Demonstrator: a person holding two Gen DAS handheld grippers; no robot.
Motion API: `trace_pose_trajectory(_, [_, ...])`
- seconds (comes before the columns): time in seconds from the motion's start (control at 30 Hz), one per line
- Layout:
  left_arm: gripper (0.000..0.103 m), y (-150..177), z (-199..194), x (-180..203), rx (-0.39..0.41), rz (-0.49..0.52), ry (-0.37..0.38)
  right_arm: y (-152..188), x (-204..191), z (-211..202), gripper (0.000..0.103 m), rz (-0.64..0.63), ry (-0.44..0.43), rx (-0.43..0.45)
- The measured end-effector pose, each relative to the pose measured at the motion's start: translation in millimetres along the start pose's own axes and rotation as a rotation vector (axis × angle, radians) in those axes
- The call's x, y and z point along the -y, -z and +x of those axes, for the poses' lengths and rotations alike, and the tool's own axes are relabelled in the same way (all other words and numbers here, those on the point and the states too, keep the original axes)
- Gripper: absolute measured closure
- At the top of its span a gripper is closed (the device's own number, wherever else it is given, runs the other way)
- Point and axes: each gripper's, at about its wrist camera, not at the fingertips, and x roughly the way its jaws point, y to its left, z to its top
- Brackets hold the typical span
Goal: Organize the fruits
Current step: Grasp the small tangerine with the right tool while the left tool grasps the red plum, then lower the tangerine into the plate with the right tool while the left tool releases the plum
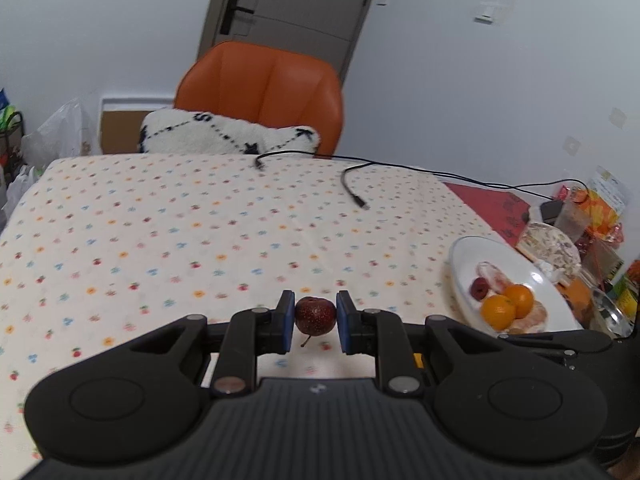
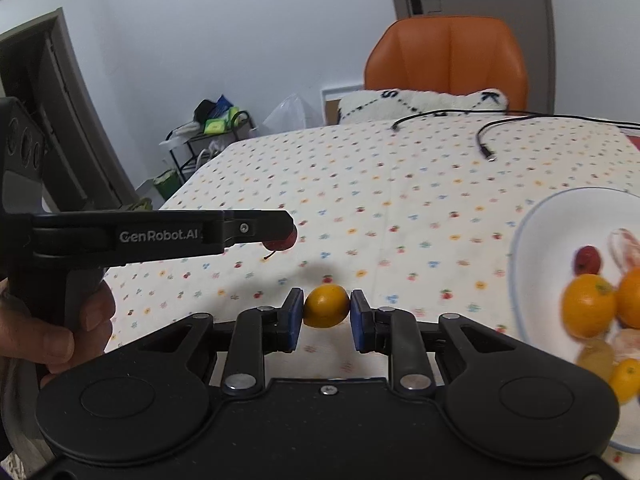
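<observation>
Fruits were held for sorting: a red hawthorn berry (image 1: 315,315) clamped in the left tool (image 1: 315,320), a small orange (image 2: 326,306) clamped in the right tool (image 2: 326,312), the plate (image 2: 552,216) at frame right.

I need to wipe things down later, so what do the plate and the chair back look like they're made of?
The white plate looks like glazed ceramic or maybe melamine: smooth, glossy, with a thin bluish rim. The orange chair back looks like leather or faux leather: soft sheen, padded panels with stitched seams.

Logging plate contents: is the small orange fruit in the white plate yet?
Out. The right tool grips the small orange fruit above the tablecloth, beside the white plate.
</observation>
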Motion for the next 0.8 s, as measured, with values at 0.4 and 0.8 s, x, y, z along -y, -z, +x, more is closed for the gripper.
trace_pose_trajectory(0.4, [0.083, -5.7, 12.5, 60.5, 0.001, 0.083, 0.086, 6.1, 42.0, -47.7, 0.080, 0.058, 0.109, 0.054])
trace_pose_trajectory(0.8, [0.083, -5.2, 26.2, 106.0, -0.014, 0.131, 0.151, 12.0, 87.1, -87.2, 0.080, 0.116, 0.208, 0.097])
